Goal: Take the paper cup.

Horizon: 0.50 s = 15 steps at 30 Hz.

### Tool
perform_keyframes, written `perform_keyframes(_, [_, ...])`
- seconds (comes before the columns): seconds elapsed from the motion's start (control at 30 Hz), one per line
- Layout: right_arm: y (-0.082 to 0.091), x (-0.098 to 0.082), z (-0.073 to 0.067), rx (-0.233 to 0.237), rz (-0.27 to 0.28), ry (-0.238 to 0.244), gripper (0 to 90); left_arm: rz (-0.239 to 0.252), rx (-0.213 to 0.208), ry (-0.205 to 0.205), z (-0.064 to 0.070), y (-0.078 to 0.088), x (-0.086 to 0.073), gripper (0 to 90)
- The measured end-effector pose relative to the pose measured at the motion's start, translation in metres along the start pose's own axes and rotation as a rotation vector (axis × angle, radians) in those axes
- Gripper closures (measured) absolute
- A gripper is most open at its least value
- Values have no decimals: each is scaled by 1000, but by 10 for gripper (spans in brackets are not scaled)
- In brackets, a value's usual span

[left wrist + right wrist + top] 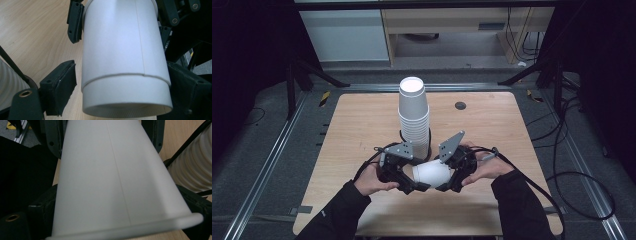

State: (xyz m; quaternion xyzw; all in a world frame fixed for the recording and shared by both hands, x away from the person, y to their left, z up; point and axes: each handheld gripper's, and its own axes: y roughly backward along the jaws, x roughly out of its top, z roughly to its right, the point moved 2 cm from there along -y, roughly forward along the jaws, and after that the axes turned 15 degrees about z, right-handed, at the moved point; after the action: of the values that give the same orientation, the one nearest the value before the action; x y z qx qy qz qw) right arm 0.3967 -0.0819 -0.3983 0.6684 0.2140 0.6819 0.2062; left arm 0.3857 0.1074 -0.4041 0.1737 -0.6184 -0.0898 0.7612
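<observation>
A white paper cup (432, 173) lies on its side above the table's front middle, held between both grippers. In the right gripper view my right gripper (120, 200) is shut on the cup (117, 177), whose rolled rim faces the camera. In the left gripper view the cup's (122, 50) recessed base end sits between my left gripper's (125, 75) jaws. A strip of wood shows between that gripper's left pad (62, 85) and the cup wall, so it stands open. In the high view the left gripper (414, 184) and right gripper (446, 181) face each other across the cup.
A tall stack of upturned white cups (413, 112) stands just behind the grippers at mid-table. A small dark disc (460, 105) lies at the back right. The wooden table (362, 120) has bare room at left and right. Cables (557, 175) trail off the right side.
</observation>
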Motion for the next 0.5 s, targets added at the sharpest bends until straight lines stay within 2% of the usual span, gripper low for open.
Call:
perform_keyframes(0.3, [-2,0,0,-5,-7,8,85,-1,-14,16,0,-3,-1,197])
perform_keyframes(0.5, [-2,-1,0,-11,-22,10,85,-4,1,12,0,-4,-2,210])
